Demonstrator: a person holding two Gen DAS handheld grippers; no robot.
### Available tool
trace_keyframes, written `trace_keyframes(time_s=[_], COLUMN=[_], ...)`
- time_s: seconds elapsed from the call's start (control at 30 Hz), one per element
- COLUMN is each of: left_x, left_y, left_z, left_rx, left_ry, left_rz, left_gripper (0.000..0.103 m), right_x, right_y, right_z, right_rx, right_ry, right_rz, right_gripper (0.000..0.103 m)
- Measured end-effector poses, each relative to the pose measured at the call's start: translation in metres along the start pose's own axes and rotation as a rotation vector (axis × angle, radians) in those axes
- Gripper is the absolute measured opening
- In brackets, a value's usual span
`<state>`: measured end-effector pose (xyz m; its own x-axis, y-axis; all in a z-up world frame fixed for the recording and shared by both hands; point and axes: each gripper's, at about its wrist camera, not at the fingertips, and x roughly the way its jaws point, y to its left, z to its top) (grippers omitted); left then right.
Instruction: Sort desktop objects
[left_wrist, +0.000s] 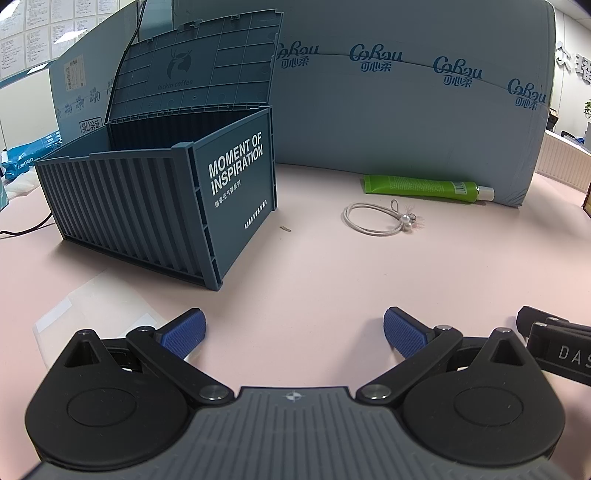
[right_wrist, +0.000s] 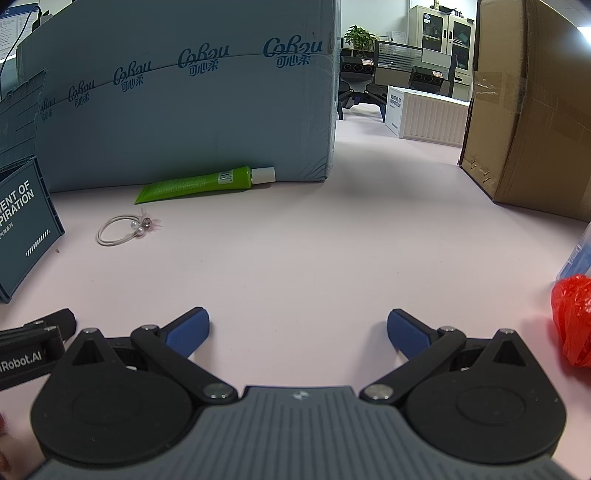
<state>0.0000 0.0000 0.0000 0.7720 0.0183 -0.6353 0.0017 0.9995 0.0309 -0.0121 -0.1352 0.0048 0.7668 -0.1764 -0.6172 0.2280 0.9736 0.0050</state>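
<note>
Both grippers hover low over the pink desk, the left gripper and right gripper each released, ribbed blue pads spread wide with nothing between them. From the left jaws outward, the bin stands at eleven o'clock: stiff moulded plastic, corrugated like a shipping container, lid hinged up and open, so it looks ready to receive things. At one o'clock lies the hair tie, a thin cream elastic loop with pearl beads and a small tuft; it is likely very light, limp and flat to the surface, so I would pinch it at the bead cluster, where there is bulk to catch. Just beyond it, against the big blue carton, rests the green tube, soft-walled, smooth and probably slippery; the mid-body across its width looks the safest hold, gently, away from the white cap.
</note>
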Motion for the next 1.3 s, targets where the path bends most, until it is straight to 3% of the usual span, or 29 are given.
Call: trace_keyframes(time_s=[1.3], left_x=[0.0000], left_y=[-0.0003], left_z=[-0.0013], left_rx=[-0.004], left_ry=[0.000], left_rz=[-0.003], left_gripper=[0.103], right_x=[-0.0005], right_y=[-0.0004], right_z=[-0.0005], right_rx=[0.000], right_ry=[0.000], right_rz=[0.000], right_gripper=[0.103])
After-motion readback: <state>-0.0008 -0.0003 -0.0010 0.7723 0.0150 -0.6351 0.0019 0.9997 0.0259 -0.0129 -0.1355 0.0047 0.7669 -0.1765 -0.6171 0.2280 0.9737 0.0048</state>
